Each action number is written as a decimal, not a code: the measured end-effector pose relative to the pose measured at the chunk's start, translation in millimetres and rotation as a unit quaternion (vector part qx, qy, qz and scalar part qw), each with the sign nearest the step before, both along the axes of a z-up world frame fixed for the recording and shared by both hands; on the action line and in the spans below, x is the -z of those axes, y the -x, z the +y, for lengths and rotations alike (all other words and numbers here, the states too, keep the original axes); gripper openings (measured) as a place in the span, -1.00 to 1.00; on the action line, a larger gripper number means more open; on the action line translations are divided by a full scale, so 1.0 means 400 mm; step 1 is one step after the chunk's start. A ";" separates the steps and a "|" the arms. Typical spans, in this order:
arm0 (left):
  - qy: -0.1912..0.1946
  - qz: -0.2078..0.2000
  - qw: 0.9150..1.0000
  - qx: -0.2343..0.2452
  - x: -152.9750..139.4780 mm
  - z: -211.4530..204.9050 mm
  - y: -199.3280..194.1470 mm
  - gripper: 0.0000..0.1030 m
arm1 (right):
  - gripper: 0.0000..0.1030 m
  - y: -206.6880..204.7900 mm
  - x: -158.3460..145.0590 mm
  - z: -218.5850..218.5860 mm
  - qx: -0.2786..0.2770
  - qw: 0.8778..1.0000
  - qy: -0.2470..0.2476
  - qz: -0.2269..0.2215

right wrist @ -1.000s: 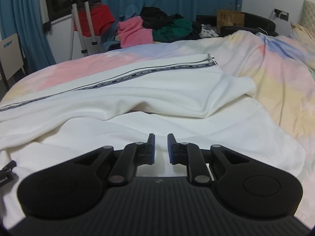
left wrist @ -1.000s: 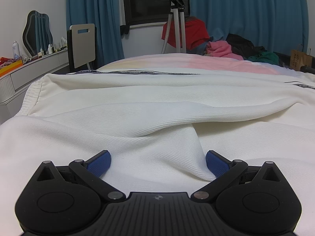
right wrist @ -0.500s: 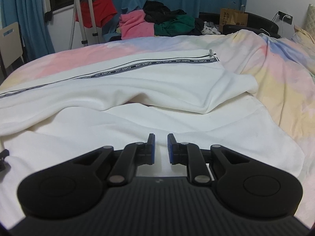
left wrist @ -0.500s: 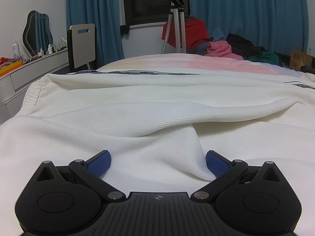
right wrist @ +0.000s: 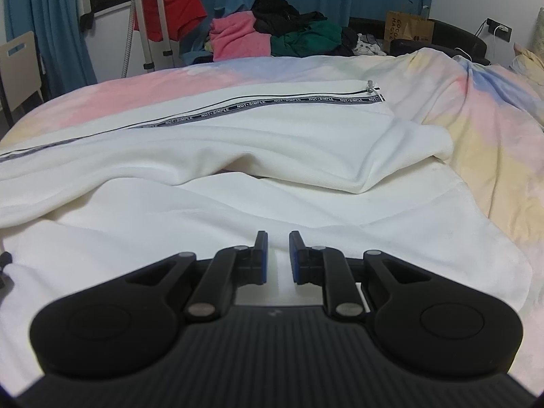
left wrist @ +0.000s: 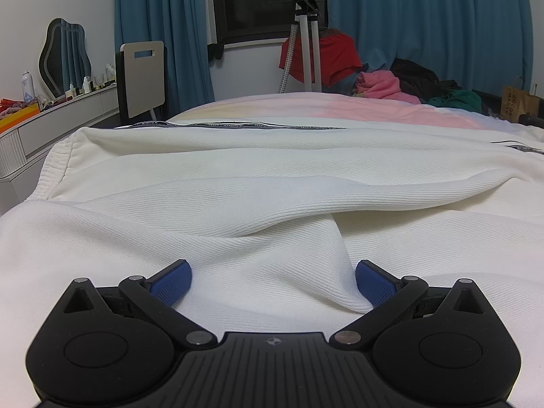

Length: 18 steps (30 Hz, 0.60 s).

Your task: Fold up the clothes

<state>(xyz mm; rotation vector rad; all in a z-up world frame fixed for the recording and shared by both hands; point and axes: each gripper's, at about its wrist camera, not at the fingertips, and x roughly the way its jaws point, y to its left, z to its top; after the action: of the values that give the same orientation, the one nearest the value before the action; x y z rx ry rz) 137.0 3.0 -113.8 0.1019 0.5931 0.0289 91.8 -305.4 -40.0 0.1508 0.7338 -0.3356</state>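
A white zip-up jacket (left wrist: 272, 176) with a black lettered zipper band (right wrist: 272, 103) lies spread and loosely folded on the bed. My left gripper (left wrist: 273, 278) is open, its blue pads resting low on the white fabric on either side of a raised fold. My right gripper (right wrist: 277, 258) hovers over the jacket's near white layer (right wrist: 272, 210). Its jaws stand close together with a narrow gap, and nothing shows between them.
The bed has a pastel pink, yellow and blue cover (right wrist: 493, 129). A pile of pink, black and green clothes (right wrist: 272, 34) lies at the far edge by blue curtains. A tripod (left wrist: 306, 34), a folded chair (left wrist: 142, 78) and a dresser (left wrist: 51, 119) stand at the left.
The right wrist view has shifted: the jacket and zipper band sit lower and closer in frame, so the right gripper has moved a little over the jacket. The left gripper has not moved.
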 end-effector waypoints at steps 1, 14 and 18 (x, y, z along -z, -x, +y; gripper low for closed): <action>0.000 0.000 1.000 0.000 0.000 0.000 0.000 1.00 | -0.67 -0.001 0.000 0.001 0.000 1.000 0.001 0.001; 0.000 0.000 1.000 0.000 0.000 0.000 -0.001 1.00 | -0.66 -0.001 0.002 -0.001 0.000 1.000 -0.004 0.001; 0.000 0.000 1.000 0.000 0.000 0.000 -0.001 1.00 | -0.66 0.002 -0.002 -0.004 0.009 1.000 -0.007 0.001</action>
<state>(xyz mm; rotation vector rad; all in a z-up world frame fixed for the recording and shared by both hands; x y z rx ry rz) 137.5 2.9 -113.9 0.1021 0.5929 0.0289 91.1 -307.2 -39.2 0.1717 0.7365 -0.3481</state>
